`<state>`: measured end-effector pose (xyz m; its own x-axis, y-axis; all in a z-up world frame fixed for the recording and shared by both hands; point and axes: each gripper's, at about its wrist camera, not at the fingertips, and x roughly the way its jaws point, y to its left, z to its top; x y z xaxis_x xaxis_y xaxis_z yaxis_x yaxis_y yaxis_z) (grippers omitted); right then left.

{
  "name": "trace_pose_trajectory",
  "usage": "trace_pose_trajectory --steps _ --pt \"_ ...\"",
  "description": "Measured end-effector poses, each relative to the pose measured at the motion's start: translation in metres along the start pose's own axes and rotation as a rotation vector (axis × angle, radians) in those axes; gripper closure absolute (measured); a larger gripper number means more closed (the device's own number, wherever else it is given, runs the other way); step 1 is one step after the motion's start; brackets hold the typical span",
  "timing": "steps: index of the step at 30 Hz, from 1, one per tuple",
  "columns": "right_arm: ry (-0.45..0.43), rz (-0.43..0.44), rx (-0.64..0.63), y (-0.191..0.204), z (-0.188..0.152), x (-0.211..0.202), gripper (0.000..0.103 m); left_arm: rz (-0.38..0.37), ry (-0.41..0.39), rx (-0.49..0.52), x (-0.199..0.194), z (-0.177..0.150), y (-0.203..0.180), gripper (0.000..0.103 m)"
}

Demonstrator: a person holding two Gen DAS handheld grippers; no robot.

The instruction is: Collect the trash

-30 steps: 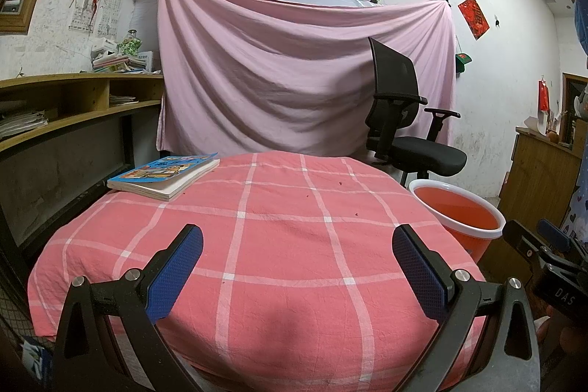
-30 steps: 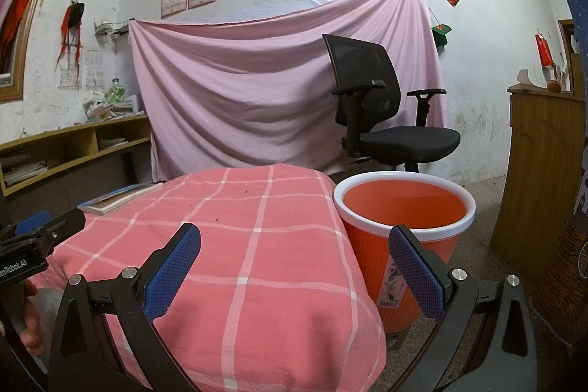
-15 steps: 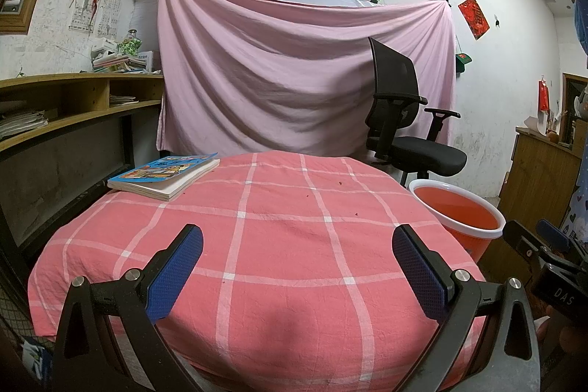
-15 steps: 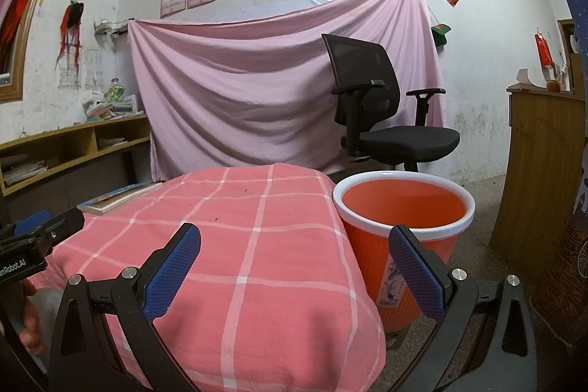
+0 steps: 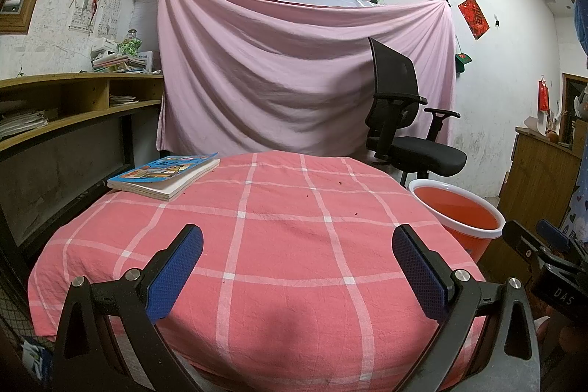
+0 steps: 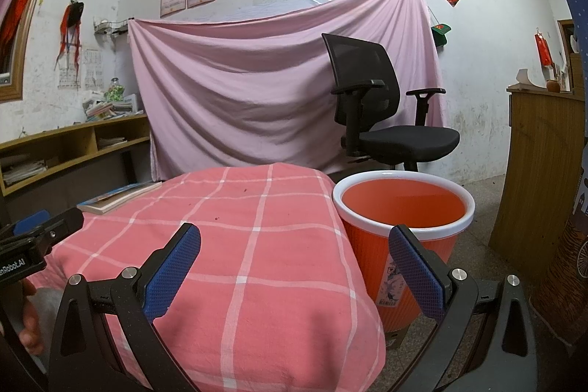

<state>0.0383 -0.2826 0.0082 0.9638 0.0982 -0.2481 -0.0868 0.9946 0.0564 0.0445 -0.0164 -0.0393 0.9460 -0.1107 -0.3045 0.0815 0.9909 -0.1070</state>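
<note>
Orange bin's (image 6: 402,245) ribbed wall: right wrist only.

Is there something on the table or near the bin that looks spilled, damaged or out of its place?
Nothing is spilled or damaged. A few small dark crumbs lie scattered on the checked tablecloth. The book lies flat at the far left edge, and the orange bin stands upright beside the table. Both grippers are open and hold nothing.

Pink sheet (image 5: 294,83) drapes white wall behind black office chair (image 5: 404,131)
</note>
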Motion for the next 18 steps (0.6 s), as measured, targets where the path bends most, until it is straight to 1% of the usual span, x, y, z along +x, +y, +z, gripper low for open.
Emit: trace_pose_trajectory --steps 18 --pt "0.001 0.001 0.001 -0.0021 -0.0006 -0.0001 0.000 0.000 0.000 0.000 0.0003 0.0005 0.0008 0.002"
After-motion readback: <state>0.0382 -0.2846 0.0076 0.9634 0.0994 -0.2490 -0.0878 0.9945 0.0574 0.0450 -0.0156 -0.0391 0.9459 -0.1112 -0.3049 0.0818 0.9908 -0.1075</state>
